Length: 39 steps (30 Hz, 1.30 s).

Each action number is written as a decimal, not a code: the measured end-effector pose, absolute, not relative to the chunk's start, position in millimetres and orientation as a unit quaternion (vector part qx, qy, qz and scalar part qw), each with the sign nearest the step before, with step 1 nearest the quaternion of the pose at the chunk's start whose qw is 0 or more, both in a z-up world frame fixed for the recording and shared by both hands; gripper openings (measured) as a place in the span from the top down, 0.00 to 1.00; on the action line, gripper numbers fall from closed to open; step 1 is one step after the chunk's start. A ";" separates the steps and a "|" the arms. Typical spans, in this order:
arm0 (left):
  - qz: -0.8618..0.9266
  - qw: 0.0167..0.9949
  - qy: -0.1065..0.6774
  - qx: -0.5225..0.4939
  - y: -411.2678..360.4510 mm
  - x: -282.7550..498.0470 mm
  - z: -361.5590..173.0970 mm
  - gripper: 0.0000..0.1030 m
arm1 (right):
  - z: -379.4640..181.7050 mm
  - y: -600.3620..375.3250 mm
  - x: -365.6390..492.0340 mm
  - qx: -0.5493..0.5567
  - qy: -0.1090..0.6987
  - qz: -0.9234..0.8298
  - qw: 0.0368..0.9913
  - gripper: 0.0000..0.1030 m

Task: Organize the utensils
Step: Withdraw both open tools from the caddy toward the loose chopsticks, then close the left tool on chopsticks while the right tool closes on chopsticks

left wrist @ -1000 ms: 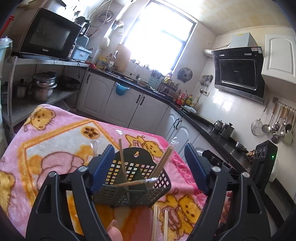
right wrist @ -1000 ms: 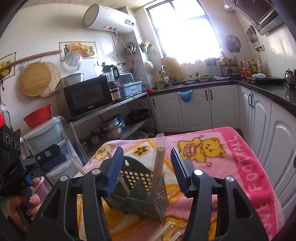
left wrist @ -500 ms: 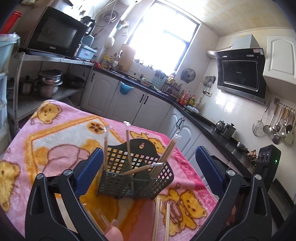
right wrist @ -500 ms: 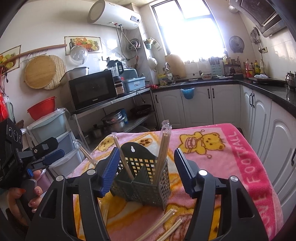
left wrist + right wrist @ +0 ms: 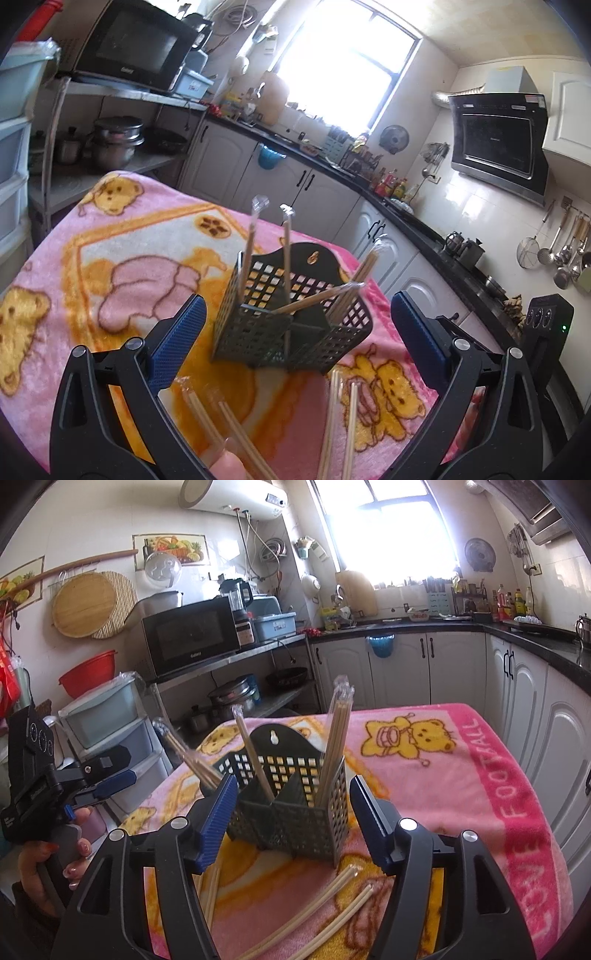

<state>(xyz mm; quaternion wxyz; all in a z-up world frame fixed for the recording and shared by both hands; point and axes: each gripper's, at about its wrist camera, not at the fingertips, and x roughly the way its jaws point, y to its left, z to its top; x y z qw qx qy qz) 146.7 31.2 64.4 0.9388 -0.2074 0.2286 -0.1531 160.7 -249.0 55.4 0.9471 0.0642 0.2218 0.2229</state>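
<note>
— Pink blanket (image 5: 461, 782) with yellow bears is spread over the table. What is stood on it?

— A dark basket (image 5: 291, 812) with little square holes is stood on it. Wrapped chopsticks (image 5: 338, 738) are stuck upright in the basket's parts, and some are leaned to the side.

— Are more sticks seen by the basket?

— Yes. Loose chopsticks (image 5: 317, 912) are laid flat on the blanket just in front of the basket. Two more pairs (image 5: 340, 421) are seen there from the left camera.

— How is the left gripper (image 5: 291, 332) held?

— Its blue pads are spread very wide, one on each side of the basket, not touching it. Nothing is held.

— And the right gripper (image 5: 291, 816)?

— Its jaws are being opened. The basket is seen between its blue pads, but it is not squeezed.

— What is behind the basket?

— A black microwave (image 5: 192, 635) is set on a shelf, and white cupboards (image 5: 406, 668) are lined up under a bright window (image 5: 388, 531).
</note>
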 end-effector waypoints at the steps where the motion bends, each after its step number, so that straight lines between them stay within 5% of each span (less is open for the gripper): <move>1: -0.152 0.938 0.231 -0.208 32.0 146.9 62.6 0.10 | 54.1 -248.2 161.3 0.063 0.224 0.224 0.946 0.41; 35: -0.066 0.910 0.353 -0.207 61.5 174.7 -29.1 0.11 | -32.9 -223.7 198.6 0.004 0.371 0.219 0.902 0.39; 39: -0.064 0.900 0.372 -0.219 67.5 181.7 -42.4 0.29 | -43.7 -227.4 215.2 0.001 0.393 0.200 0.898 0.39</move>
